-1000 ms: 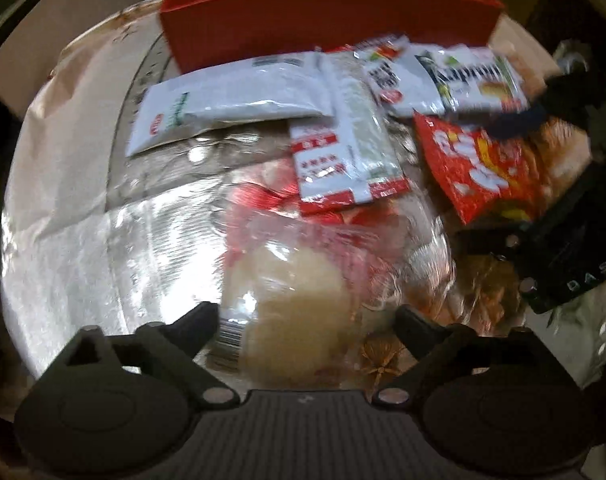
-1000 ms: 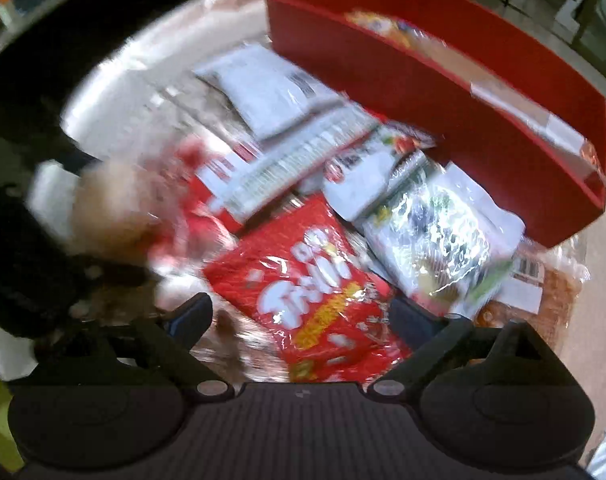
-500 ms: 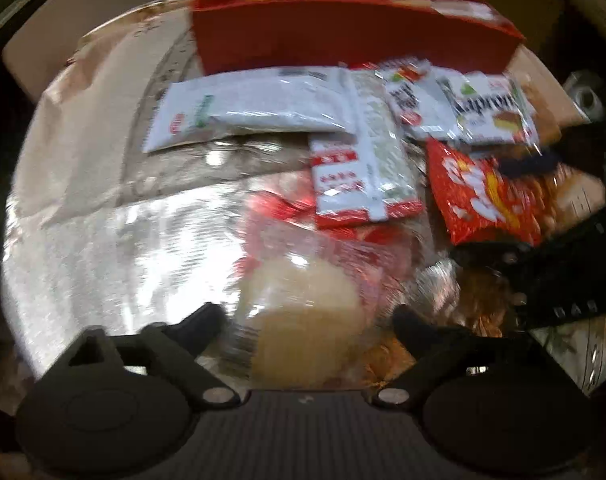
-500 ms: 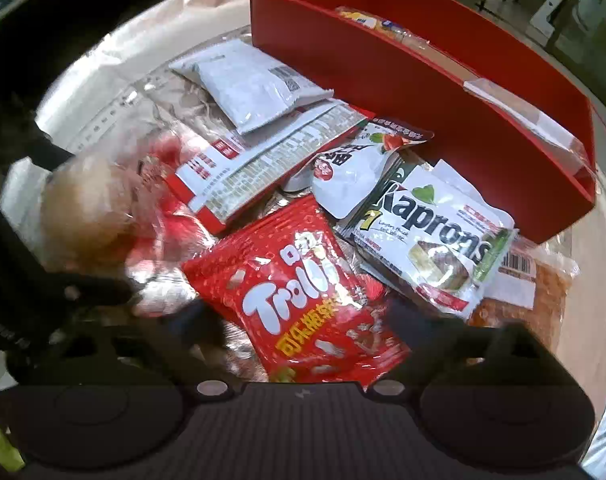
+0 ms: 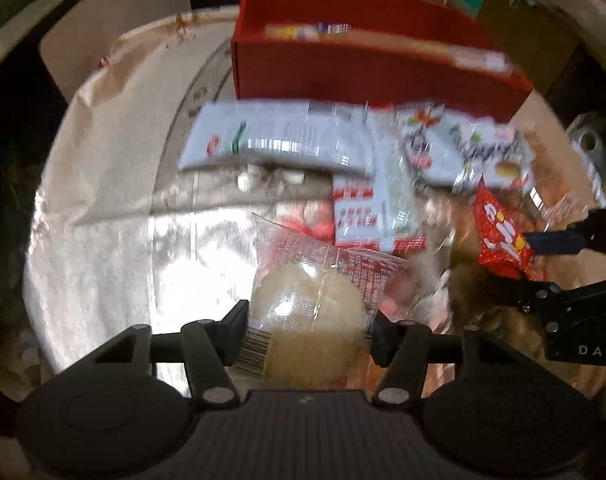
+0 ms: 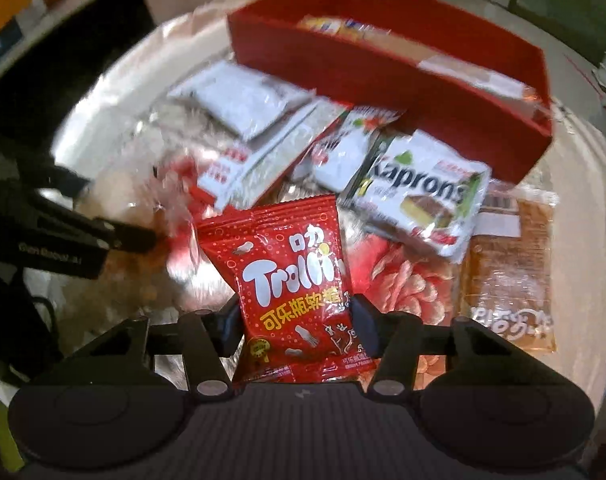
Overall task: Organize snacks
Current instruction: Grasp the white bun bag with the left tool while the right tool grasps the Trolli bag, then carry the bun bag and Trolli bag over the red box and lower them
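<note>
The left gripper [image 5: 308, 322] clamps a clear-wrapped pale bun [image 5: 309, 320], its printed end pointing away toward the red box [image 5: 359, 68]. The right gripper [image 6: 294, 318] pinches a red Trolli bag [image 6: 293, 280], standing upright, long axis running away from the fingers. Both bottoms are cut off; the pile behind is blurred.

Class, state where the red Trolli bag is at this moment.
In the right wrist view, the red Trolli bag sits low and central, clamped in the right gripper, just left of the Kaprons packet.
</note>
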Demonstrator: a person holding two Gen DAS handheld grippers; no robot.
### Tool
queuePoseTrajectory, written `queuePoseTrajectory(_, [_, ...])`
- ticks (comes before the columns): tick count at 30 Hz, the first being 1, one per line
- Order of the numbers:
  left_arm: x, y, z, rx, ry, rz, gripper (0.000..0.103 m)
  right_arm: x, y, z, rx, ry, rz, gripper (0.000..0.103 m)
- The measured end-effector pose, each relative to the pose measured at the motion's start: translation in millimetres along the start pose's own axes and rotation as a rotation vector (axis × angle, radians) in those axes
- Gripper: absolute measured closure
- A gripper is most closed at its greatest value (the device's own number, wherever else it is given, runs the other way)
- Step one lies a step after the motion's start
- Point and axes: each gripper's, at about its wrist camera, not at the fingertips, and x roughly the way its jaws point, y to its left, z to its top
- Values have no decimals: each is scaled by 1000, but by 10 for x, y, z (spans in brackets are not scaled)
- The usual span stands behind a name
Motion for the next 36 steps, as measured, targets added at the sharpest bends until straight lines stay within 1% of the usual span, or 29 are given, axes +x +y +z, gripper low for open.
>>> queuePoseTrajectory(4, [-138, 30, 91, -33, -50, -29, 52, -108, -82, 71, 50, -58, -4, 41])
queuePoseTrajectory(10, [-214, 18, 248, -60, -88, -53, 52, -206, -160, 221, 83, -120, -5, 41])
queuePoseTrajectory(16, [-301, -47, 509, -64, -151, -81, 52, -315, -292, 371, 127, -183, -2, 41])
queuePoseTrajectory(23, [-356, -119, 799, -62, -228, -77, 52, -414, -434, 547, 164, -246, -9, 41])
queuePoseTrajectory(28, [-299, -166, 974, -54, -253, -56, 52, -404, -501, 696, 180, -271, -10, 41])
queuePoseTrajectory(36, [-266, -220, 1211, -52, -290, -56, 52, -403, -648, 898, 226, -313, -13, 41])
